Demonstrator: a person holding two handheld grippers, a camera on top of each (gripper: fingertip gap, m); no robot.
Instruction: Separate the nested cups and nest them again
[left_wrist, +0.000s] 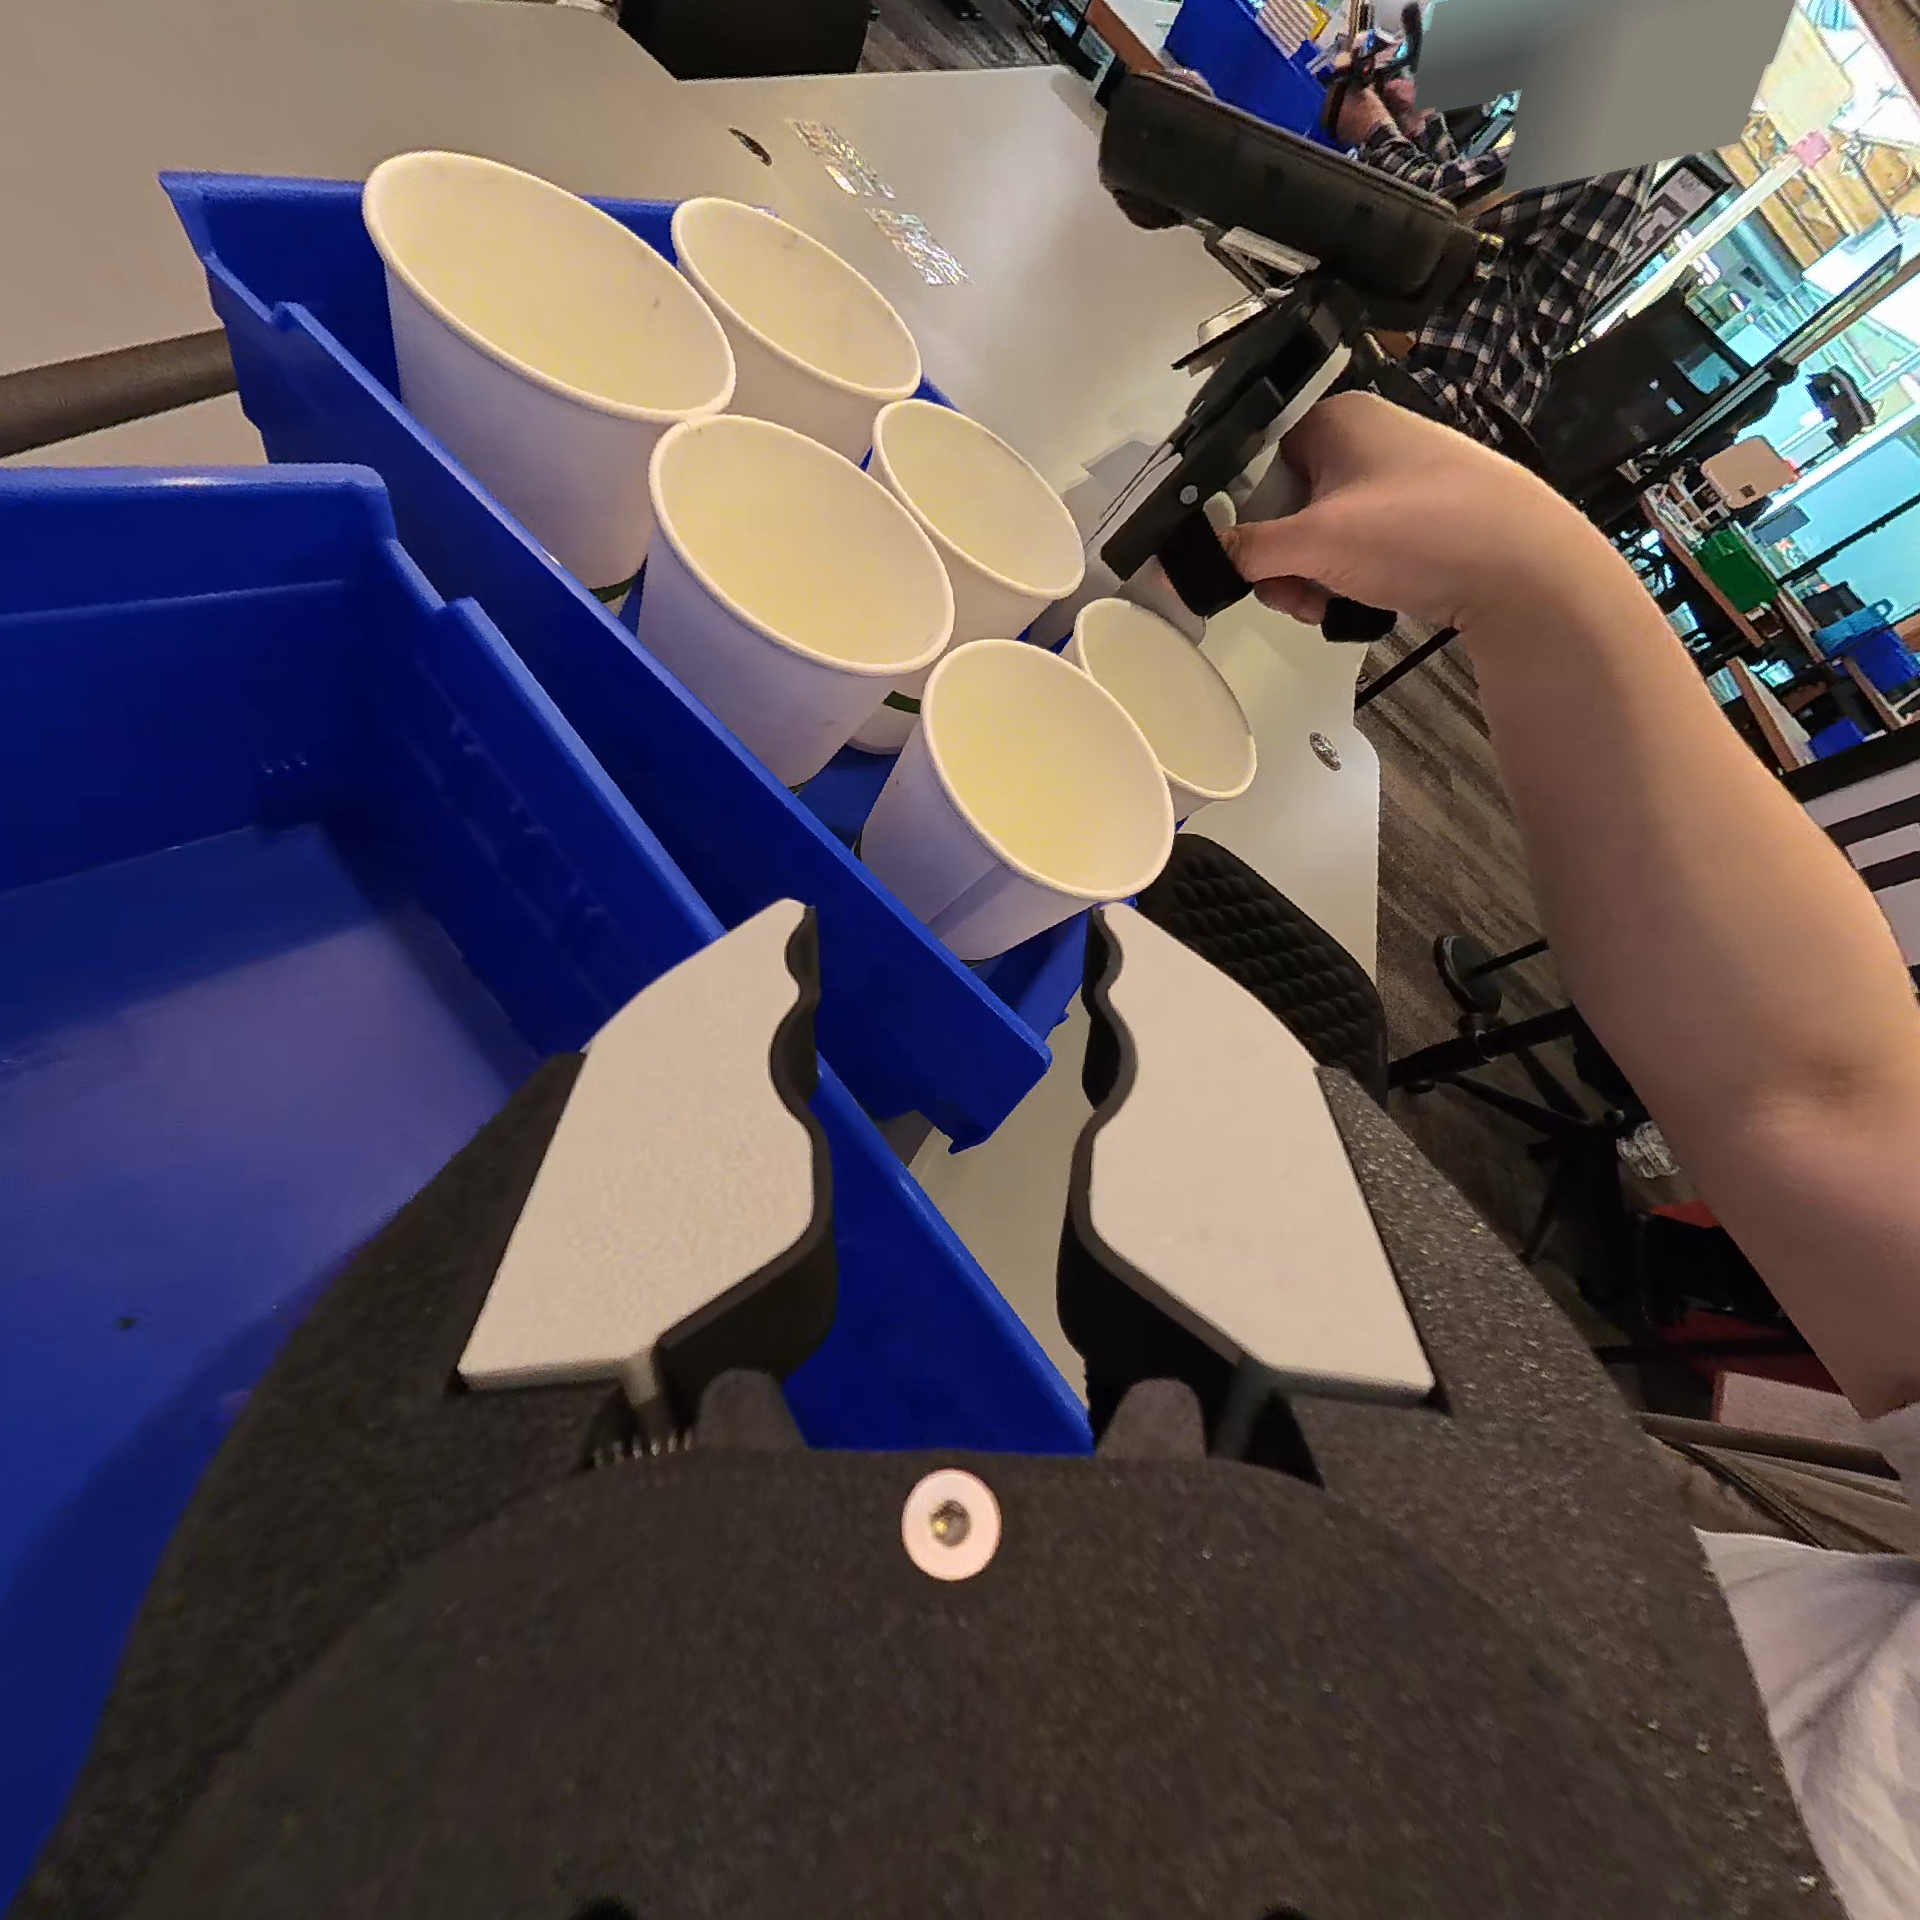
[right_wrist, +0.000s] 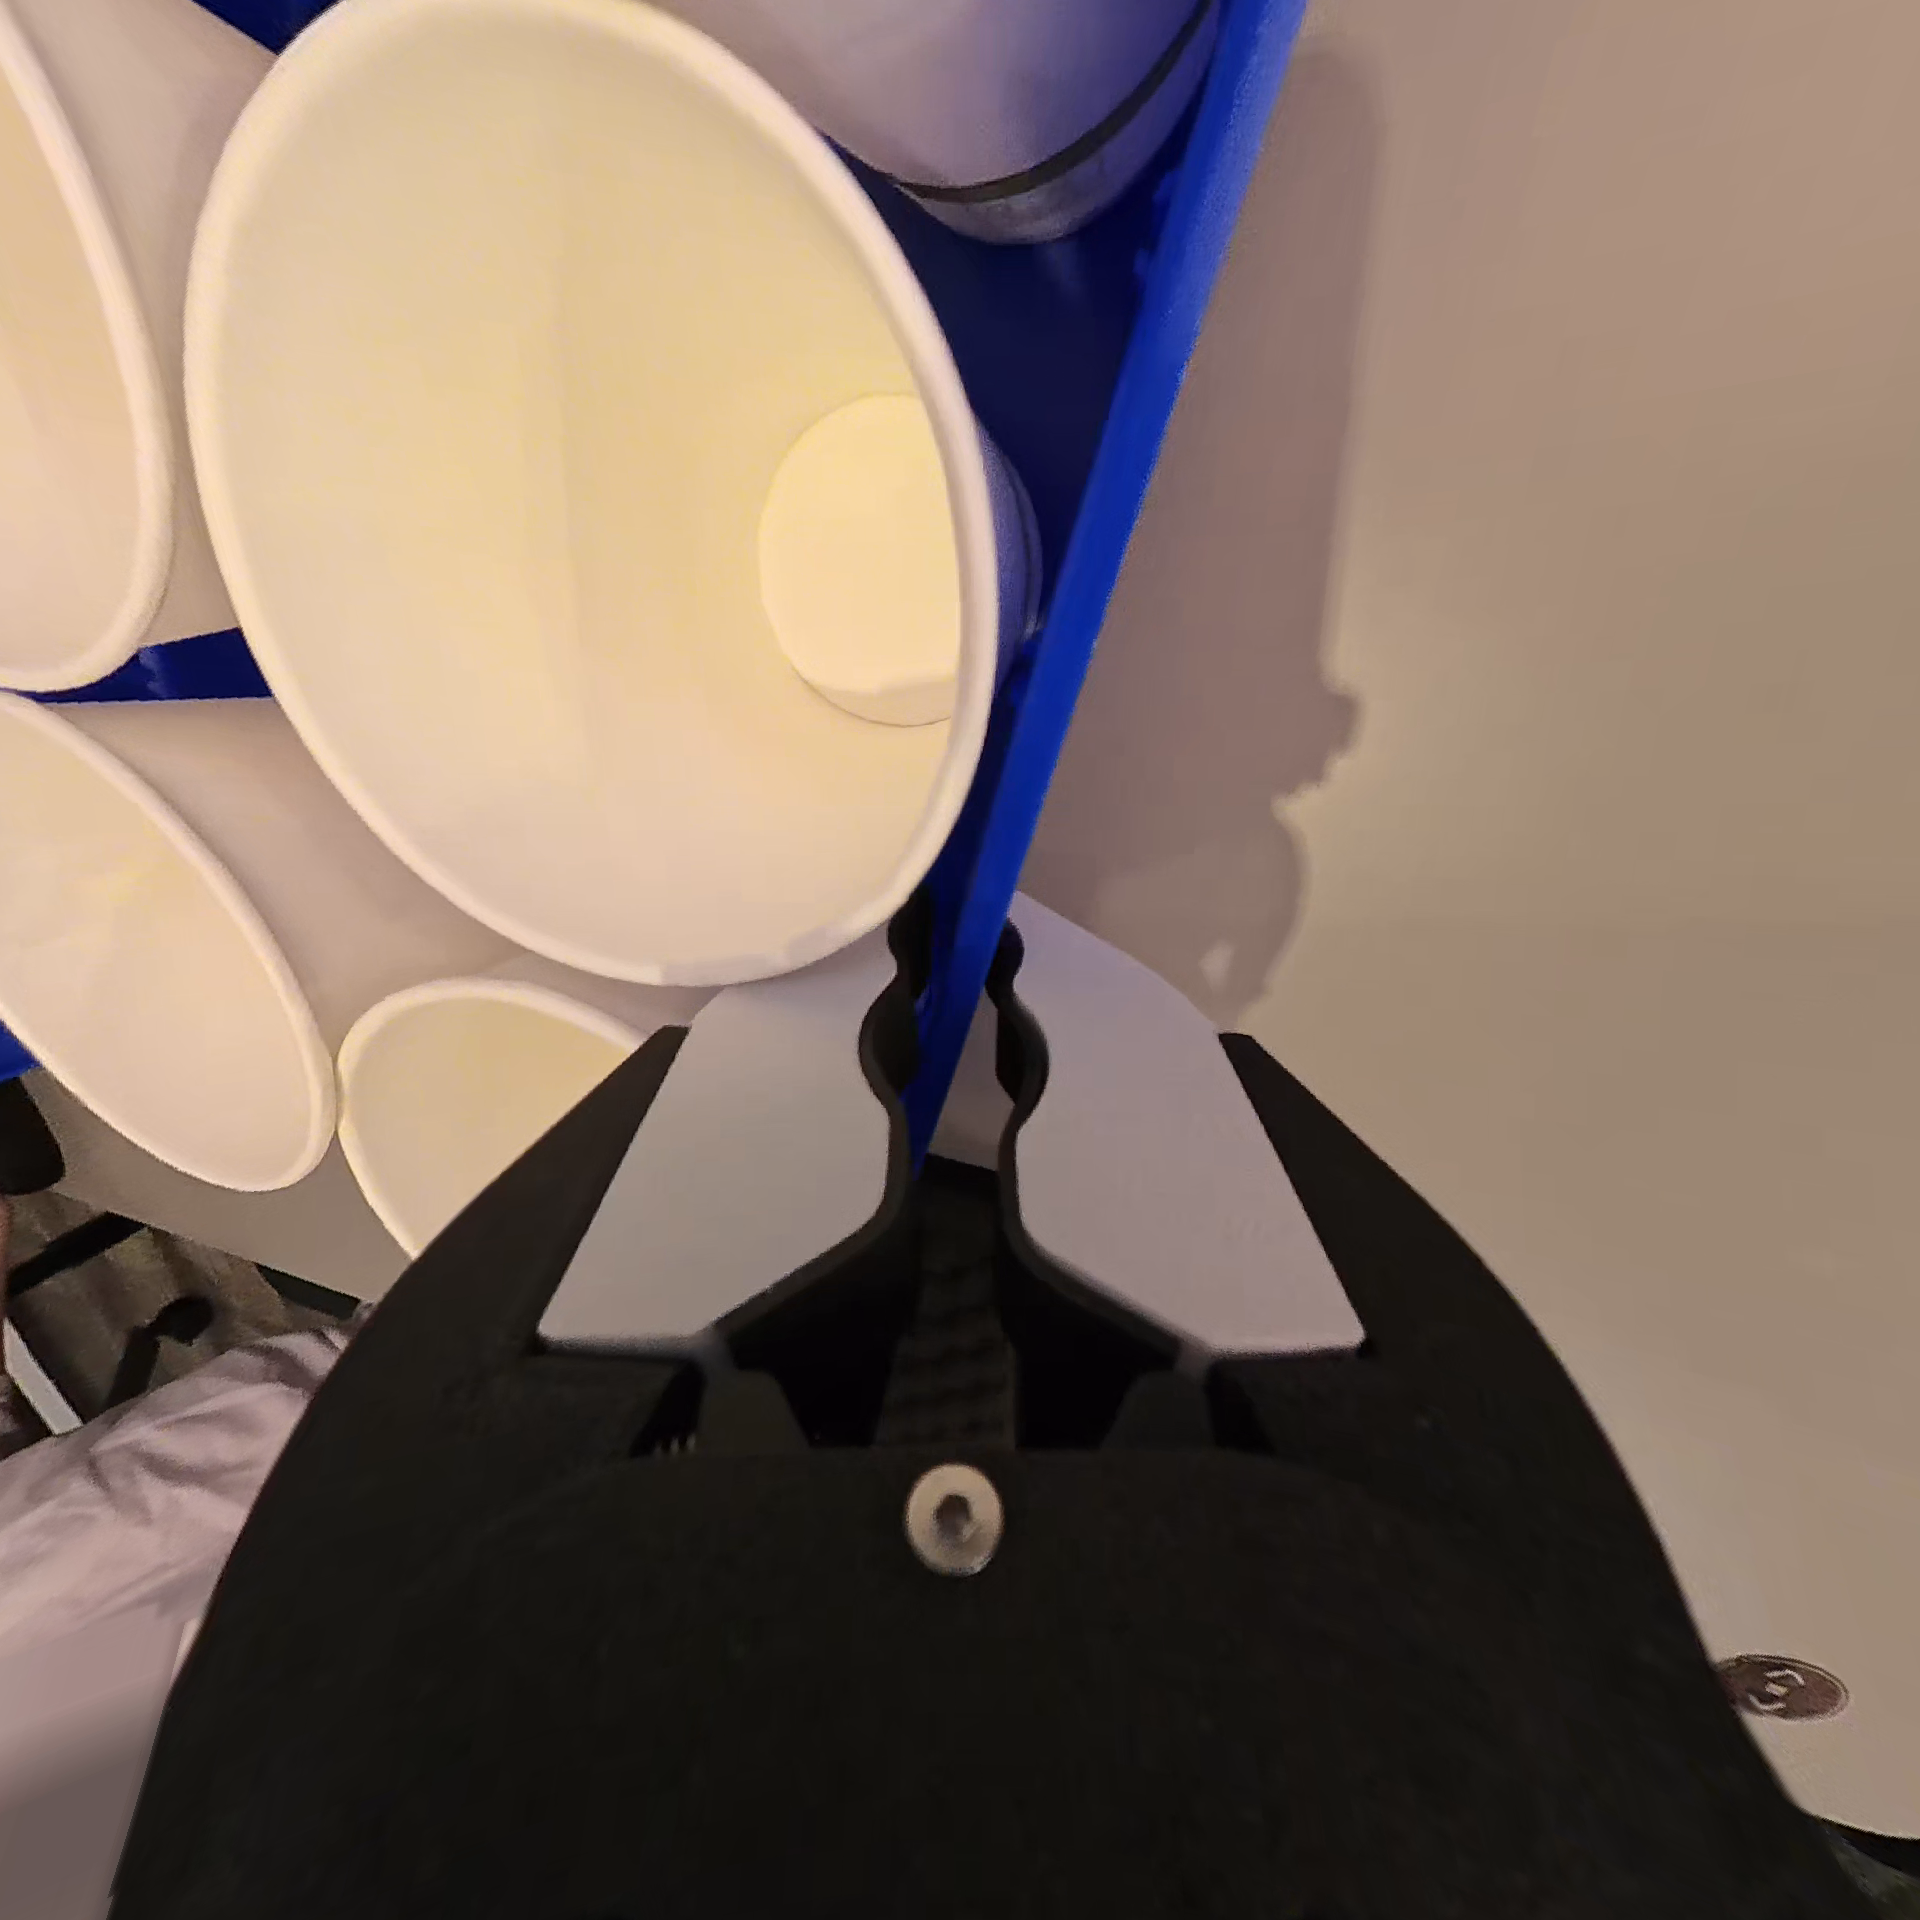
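Where right tongs (right_wrist: 954, 940) gape, cup (right_wrist: 582, 499) beside

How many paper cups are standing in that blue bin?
6 white paper cup openings show in the blue plastic bin, in three pairs: far, middle, near. Some look like nested stacks, so more may be hidden.

Each gripper has a black, grainy foam-like body with a silver screw set in a pale washer at its middle. The left gripper (left_wrist: 951, 940) and right gripper (right_wrist: 956, 951) carry two flat grey fingers edged with wavy black rubber pads. The person's forearm (left_wrist: 1662, 883) is bare, with no sleeve.
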